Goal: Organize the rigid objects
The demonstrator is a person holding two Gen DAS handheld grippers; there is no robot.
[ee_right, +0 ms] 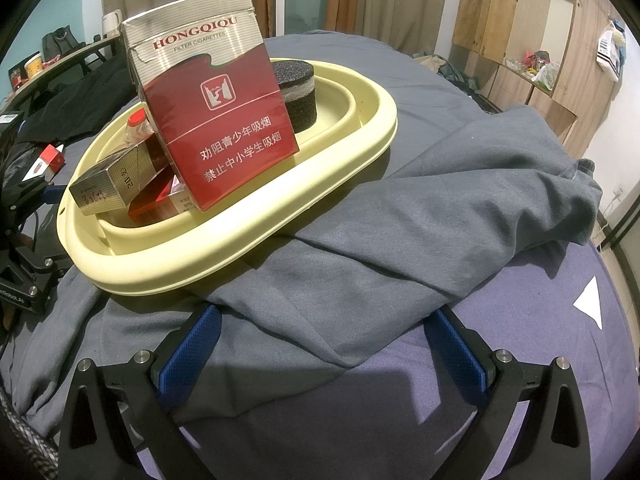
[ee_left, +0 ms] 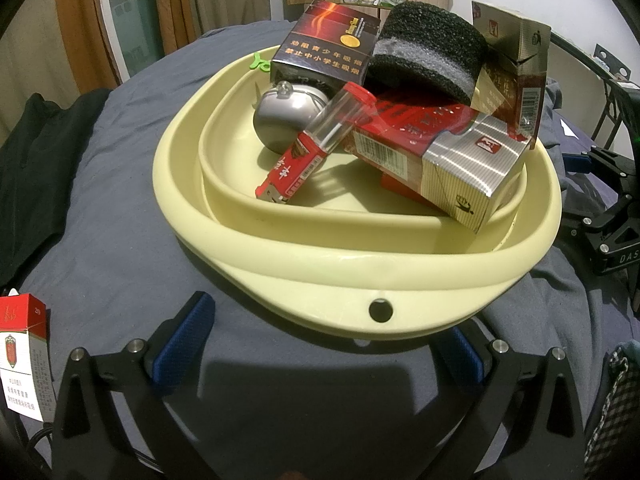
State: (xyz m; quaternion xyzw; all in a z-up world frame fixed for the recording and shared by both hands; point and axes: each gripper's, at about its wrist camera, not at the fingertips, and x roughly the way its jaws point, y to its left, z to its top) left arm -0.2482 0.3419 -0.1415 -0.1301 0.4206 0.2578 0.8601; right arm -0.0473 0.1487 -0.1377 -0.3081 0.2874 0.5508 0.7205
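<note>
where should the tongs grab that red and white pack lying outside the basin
Take the red and white pack across its two broad printed faces, coming from above with the left tongs. It stands upright on the bedding, clear of the basin, so its top is exposed.

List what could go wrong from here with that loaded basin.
1. The silver-and-red pack overhangs the yellow basin rim and may slide out if bumped.
2. The upright HONGQIQU pack leans on the pile and could topple.
3. The basin sits on rumpled grey cloth, so nudging it may tilt everything.
</note>
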